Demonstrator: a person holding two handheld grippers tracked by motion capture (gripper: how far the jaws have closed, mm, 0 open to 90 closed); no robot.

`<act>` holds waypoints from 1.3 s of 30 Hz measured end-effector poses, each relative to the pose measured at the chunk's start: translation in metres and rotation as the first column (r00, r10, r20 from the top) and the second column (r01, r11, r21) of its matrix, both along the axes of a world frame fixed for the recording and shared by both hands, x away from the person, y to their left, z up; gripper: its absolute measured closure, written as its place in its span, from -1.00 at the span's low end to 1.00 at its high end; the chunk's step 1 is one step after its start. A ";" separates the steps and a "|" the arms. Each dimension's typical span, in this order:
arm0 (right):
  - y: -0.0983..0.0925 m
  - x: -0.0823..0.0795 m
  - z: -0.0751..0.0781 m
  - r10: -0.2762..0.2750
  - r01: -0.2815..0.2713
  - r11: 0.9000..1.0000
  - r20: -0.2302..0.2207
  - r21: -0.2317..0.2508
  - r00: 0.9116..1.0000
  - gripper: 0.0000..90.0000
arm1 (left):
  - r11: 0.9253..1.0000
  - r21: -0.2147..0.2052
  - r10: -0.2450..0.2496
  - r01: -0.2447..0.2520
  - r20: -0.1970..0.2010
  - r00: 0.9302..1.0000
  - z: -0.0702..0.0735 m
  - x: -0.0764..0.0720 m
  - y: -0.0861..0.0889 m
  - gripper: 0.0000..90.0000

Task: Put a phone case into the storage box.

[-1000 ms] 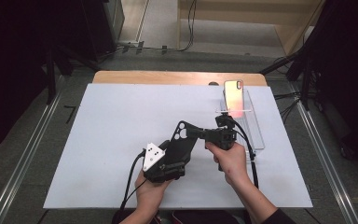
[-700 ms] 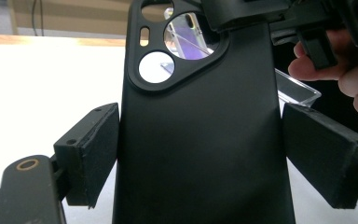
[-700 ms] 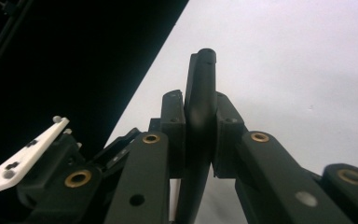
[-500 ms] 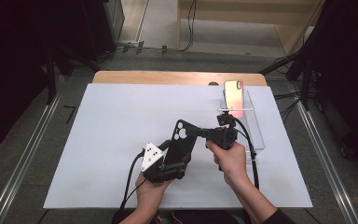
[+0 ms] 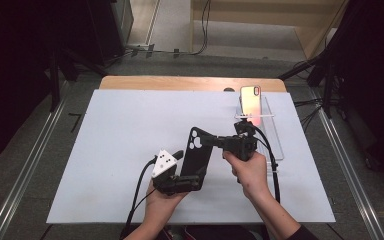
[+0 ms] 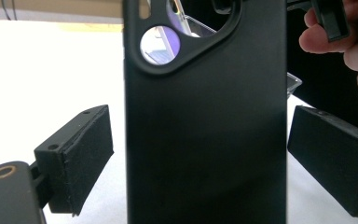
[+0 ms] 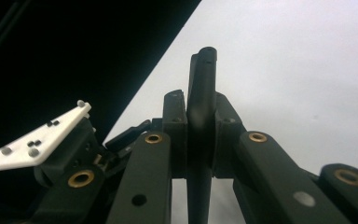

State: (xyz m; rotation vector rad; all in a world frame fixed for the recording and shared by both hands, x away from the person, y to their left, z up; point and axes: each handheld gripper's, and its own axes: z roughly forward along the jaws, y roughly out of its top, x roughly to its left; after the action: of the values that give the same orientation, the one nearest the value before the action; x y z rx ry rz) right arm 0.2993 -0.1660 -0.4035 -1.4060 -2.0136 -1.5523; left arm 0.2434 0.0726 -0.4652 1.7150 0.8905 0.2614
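Observation:
A black phone case (image 5: 198, 150) stands upright above the white table, its camera cut-out at the top. My right gripper (image 5: 216, 141) comes in from the right, shut on the case's upper edge. In the right gripper view its pads press both faces of the case (image 7: 201, 84). My left gripper (image 5: 194, 174) sits below the case. Its jaws have just been opening. In the left gripper view the case (image 6: 205, 130) stands between the pads (image 6: 81, 163) with a gap on each side.
A phone (image 5: 250, 99) leans upright on a clear stand (image 5: 272, 135) at the table's far right. The white sheet (image 5: 105, 140) covers the table, with a wooden edge (image 5: 180, 82) at the back. Cables trail from both grippers toward the person.

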 end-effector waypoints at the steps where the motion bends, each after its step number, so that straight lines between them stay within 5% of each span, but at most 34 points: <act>1: -0.001 0.000 0.001 -0.003 0.003 1.000 0.007 -0.008 1.000 0.73 | 1.000 -0.002 0.001 -0.001 -0.007 1.000 0.001 0.001 0.002 -0.84; 4: -0.003 -0.001 0.003 -0.012 0.013 0.999 0.026 -0.034 1.000 0.73 | 1.000 0.024 0.007 -0.006 -0.038 0.999 0.006 0.004 0.005 -0.84; 13: -0.003 -0.003 0.007 0.010 -0.001 0.995 0.093 -0.097 0.996 0.73 | 0.995 0.052 -0.075 0.083 -0.142 0.987 0.016 0.016 0.011 -0.84; 19: -0.002 -0.005 0.008 0.049 -0.034 0.993 0.130 -0.115 0.990 0.73 | 0.984 0.096 -0.130 0.153 -0.213 0.968 0.025 0.030 0.017 -0.83; 24: -0.001 -0.005 0.009 0.087 -0.068 0.990 0.150 -0.126 0.985 0.73 | 0.977 0.070 -0.182 0.203 -0.230 0.956 0.032 0.040 0.026 -0.70; 33: -0.003 -0.006 0.009 0.187 -0.162 0.975 0.171 -0.150 0.967 0.72 | 0.931 0.090 -0.327 0.353 -0.220 0.919 0.046 0.050 0.040 -0.56; 39: -0.007 -0.010 0.012 0.267 -0.232 0.958 0.222 -0.172 0.938 0.73 | 0.902 0.072 -0.406 0.425 -0.190 0.894 0.054 0.055 0.046 -0.56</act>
State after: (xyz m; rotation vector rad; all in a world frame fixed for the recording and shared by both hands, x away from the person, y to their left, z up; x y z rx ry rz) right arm 0.2898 -0.1732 -0.3919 -0.9898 -2.3822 -1.5563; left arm 0.2981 0.1187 -0.4111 2.0083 0.6134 -0.1295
